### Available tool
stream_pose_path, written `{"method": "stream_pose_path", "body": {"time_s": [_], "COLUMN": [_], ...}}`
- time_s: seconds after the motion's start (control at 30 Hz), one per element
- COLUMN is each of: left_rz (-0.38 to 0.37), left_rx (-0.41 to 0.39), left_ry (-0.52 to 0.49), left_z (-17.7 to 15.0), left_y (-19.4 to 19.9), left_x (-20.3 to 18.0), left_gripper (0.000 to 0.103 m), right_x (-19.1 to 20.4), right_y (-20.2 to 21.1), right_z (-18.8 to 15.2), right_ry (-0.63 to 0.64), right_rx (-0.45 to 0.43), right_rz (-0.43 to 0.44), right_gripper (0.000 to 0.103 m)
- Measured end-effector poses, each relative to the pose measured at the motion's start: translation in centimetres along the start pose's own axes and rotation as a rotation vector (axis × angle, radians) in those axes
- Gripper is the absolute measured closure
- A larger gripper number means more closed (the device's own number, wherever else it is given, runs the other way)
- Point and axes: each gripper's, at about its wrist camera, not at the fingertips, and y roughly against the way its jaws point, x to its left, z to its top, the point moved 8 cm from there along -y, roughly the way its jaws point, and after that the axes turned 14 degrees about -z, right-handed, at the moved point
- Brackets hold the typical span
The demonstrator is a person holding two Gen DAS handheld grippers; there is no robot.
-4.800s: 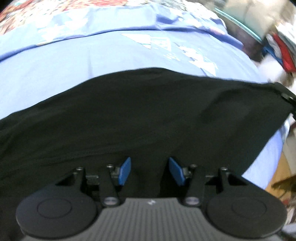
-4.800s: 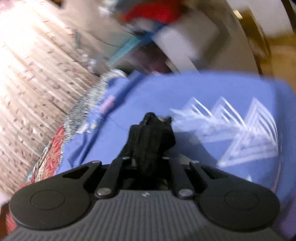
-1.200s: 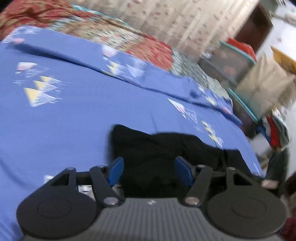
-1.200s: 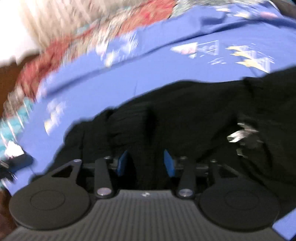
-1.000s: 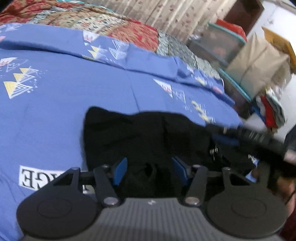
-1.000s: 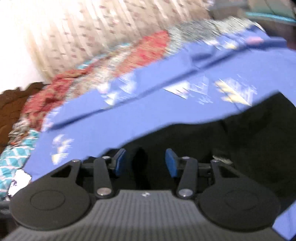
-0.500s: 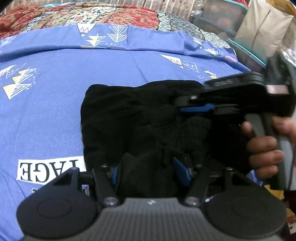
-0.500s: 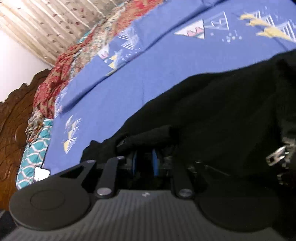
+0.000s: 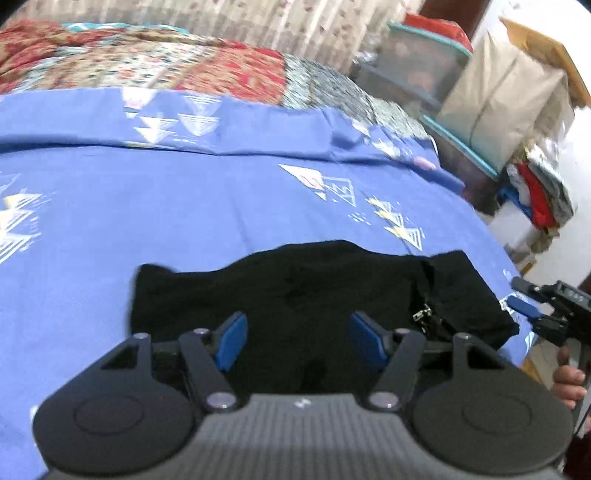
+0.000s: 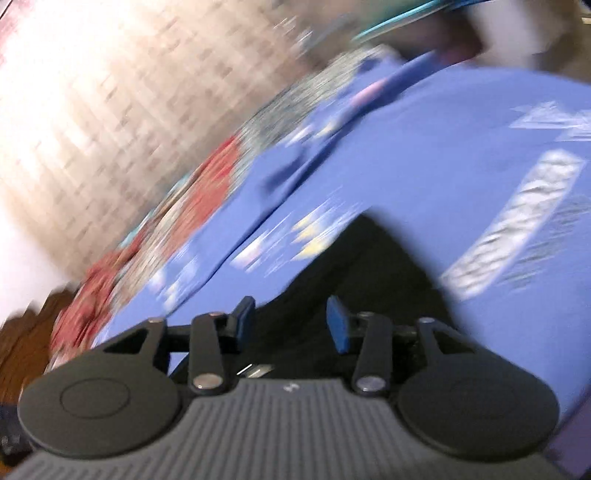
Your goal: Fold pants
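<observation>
And here we are over the bed, where the black pants (image 9: pixel 317 291) are lying bunched into a compact dark bundle on the blue bedsheet (image 9: pixel 184 206), close to the near edge. The left hand-held gripper (image 9: pixel 301 341) is hovering just above the bundle with its blue-padded fingers (image 9: pixel 231 339) spread wide apart, and nothing is sitting between them. A metal zipper pull (image 9: pixel 421 315) is glinting on the right side of the fabric, where a fold is overlapping the main mass.

Off at the right edge of the left wrist view, the right hand-held gripper (image 9: pixel 524 312) is poking in beside the bundle's right end, with the person's hand (image 9: pixel 569 380) wrapping its handle below. Whether its tip is touching the cloth from there, hard to tell.

Switching to the right wrist view, everything is smearing with motion blur, and the frame is tilting steeply. The right hand-held gripper (image 10: pixel 291 323) is showing its blue fingertips (image 10: pixel 338 325) set apart, gripping nothing, with a corner of the pants (image 10: pixel 365 266) spreading out just ahead of and beneath them.

Beyond the sheet, a red patterned quilt (image 9: pixel 207 70) is running across the far side of the bed, a pale curtain (image 9: pixel 258 22) is hanging behind it, and stacked storage boxes (image 9: pixel 424 62) are standing at the upper right beside a heap of clothes (image 9: pixel 535 199).
</observation>
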Motion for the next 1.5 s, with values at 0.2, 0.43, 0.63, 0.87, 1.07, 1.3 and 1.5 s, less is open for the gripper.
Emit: {"method": "stream_pose_path", "body": {"time_s": [0.2,0.43,0.63,0.87,1.07,1.3,1.5], "left_rz": [0.055,0.214,0.276,0.304,0.318,0.323,0.323], "left_rx": [0.127,0.196,0.208,0.216,0.213,0.210,0.209], "left_ry": [0.017,-0.061,-0.057,-0.045,-0.038,-0.033,-0.030], "left_z": [-1.4,-2.3,-2.2,-2.1,-2.1,-2.2,-2.2], "left_y": [-6.0,-7.9,-8.3,-8.3,-8.4,-8.6,-8.6], "left_x": [-0.3,-0.8,-1.2,-1.4,-1.5,-1.5,-1.5], "left_gripper": [0.042,0.040,0.039,0.039,0.038,0.038,0.037], "right_x": [-4.7,-7.2,-7.0,-7.3,-8.0,-7.6,-6.8], "right_y": [-1.1,-2.1,-1.2,-1.5,-1.3,-1.2,-1.1], "right_z": [-0.2,-1.6,-1.9,-2.0,-1.8,-1.7,-2.1], "right_ry": [-0.111,-0.134,-0.121,-0.124,-0.177,-0.185,-0.125], "right_rx": [-0.009,0.057,0.091,0.120,0.146,0.158,0.141], "right_rz": [-0.110,-0.109,-0.059,-0.045,-0.008,0.000,-0.019], "right_gripper": [0.044,0.044,0.043,0.041,0.033,0.019,0.013]}}
